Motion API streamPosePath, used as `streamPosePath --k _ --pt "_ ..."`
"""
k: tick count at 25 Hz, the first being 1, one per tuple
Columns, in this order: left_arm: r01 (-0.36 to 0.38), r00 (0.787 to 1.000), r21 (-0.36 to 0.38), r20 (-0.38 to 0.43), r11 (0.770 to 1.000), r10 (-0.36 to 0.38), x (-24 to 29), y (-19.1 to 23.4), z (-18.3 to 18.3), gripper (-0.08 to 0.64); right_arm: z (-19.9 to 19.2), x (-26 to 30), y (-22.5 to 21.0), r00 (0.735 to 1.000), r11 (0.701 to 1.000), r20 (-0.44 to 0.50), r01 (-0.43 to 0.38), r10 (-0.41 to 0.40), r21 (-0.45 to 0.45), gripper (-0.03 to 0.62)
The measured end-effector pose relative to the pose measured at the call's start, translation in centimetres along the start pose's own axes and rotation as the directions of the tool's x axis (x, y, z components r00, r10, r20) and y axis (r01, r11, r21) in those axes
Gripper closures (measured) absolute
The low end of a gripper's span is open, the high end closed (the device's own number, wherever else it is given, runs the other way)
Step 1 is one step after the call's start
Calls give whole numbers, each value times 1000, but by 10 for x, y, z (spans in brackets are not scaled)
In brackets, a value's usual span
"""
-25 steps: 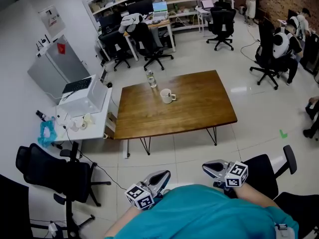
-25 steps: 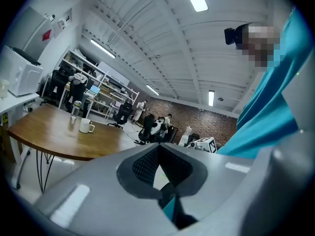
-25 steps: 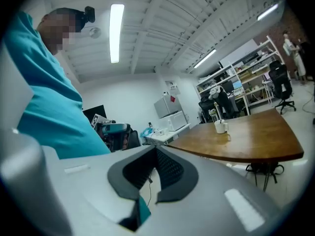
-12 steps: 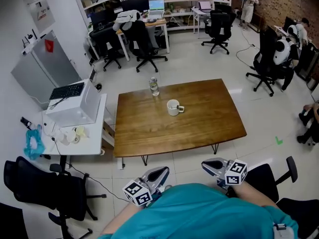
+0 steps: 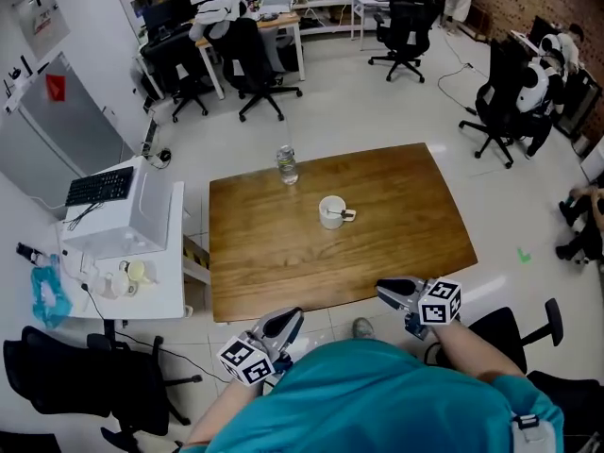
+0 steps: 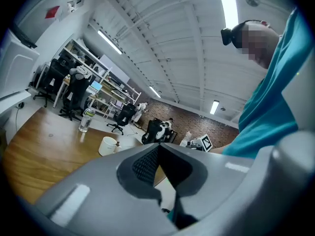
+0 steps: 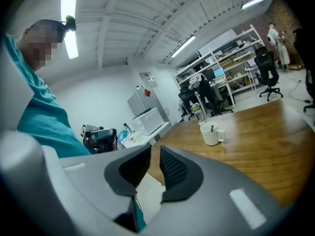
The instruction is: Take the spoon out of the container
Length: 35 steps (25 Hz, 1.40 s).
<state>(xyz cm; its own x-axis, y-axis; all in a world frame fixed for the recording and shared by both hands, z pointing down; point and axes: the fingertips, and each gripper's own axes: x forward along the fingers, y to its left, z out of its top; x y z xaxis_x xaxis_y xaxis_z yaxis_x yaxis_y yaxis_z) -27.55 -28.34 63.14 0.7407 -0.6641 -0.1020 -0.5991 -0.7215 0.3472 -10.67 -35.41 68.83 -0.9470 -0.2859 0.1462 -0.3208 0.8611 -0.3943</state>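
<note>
The wooden table fills the middle of the head view. Both tools hang off its six o'clock edge, close to the person's body, so the reach has probably not begun.

The left gripper sits at about seven o'clock from the table's centre. Its own view shows the left gripper with pads pressed together and nothing between them, likely because it is idle.

The right gripper is at about five o'clock. In its own view, the right gripper has its jaws opening, with a narrow gap and nothing in it. It points toward the cup, which suggests it is being readied for the handle.

A water bottle stands at the far edge, at about eleven o'clock from the white mug, clear of the likely path. The mug stands near the table's centre, well apart from both tools.

The spoon is in the mug. From above it is only a small dark fleck, so its lean cannot be read there. The right gripper view shows its handle poking above the rim.
</note>
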Motion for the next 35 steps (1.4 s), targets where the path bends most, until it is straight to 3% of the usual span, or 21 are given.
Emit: streamPosePath --k 6,10,16,21,27,35 --pt "-161 987 87 -2 983 162 101 27 32 558 52 -5 -133 998 995 -24 -49 51 90 501" --pt "-249 968 96 4 964 250 167 35 33 558 62 5 -224 992 982 -80 -79 94 170 470" --pt "-295 954 76 -28 953 297 196 72 21 558 50 66 -318 988 947 -154 25 27 321 443" --pt "-269 962 41 -39 962 271 183 126 29 558 38 121 -354 966 939 -252 135 -54 317 422" --pt "-219 975 9 -42 976 219 152 175 59 558 35 166 -361 943 922 -304 234 -137 310 420" --pt "-185 982 -26 -36 982 184 127 214 76 558 34 180 -367 910 893 -352 334 -221 303 512"
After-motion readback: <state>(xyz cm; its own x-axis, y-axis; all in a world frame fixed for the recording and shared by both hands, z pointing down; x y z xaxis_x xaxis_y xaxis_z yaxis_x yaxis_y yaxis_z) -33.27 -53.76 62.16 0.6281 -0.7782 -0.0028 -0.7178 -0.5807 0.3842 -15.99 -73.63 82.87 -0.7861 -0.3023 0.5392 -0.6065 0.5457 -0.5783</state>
